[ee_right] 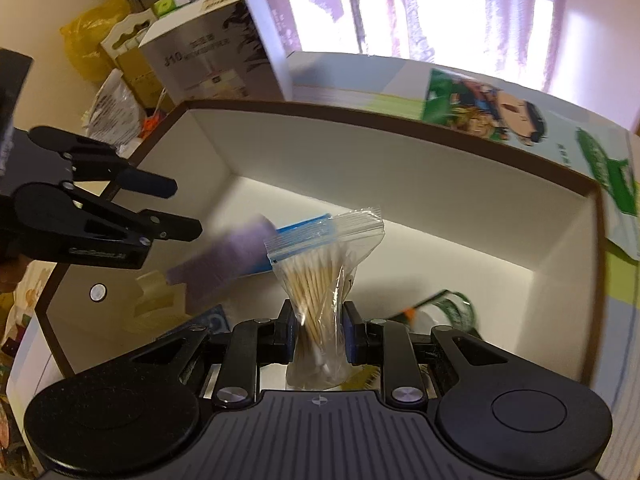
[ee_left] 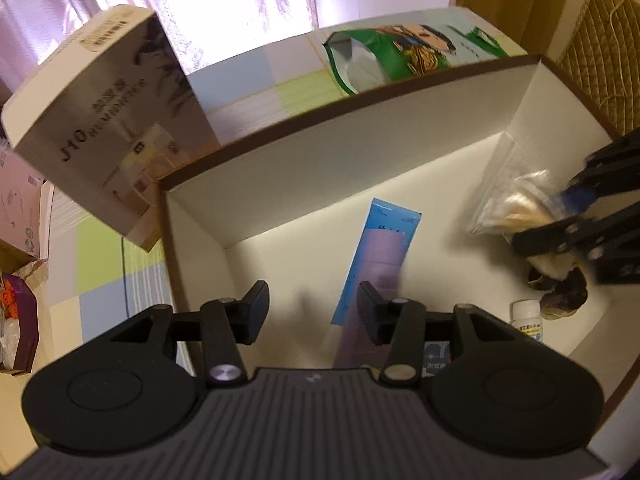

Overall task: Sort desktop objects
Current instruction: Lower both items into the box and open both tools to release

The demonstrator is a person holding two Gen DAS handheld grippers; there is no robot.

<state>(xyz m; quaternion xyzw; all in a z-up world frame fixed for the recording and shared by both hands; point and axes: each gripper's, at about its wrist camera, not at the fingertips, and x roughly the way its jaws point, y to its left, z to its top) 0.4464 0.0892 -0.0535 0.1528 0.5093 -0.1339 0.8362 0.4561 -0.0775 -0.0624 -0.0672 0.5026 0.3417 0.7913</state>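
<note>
Flanking the swab bag [ee_right: 320, 276]: blue-purple packet [ee_right: 236, 256], left gripper [ee_right: 188, 208].

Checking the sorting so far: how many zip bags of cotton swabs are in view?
1: the zip bag of cotton swabs is pinched in the right gripper above the white box; others may be hidden.

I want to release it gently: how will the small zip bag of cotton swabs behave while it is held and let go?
The zip bag of cotton swabs is pinched to a waist in the right hand-held gripper, so the film is probably soft and floppy. The thin sticks suggest that it is light. Released over the white box, it would likely flop flat rather than roll.
</note>
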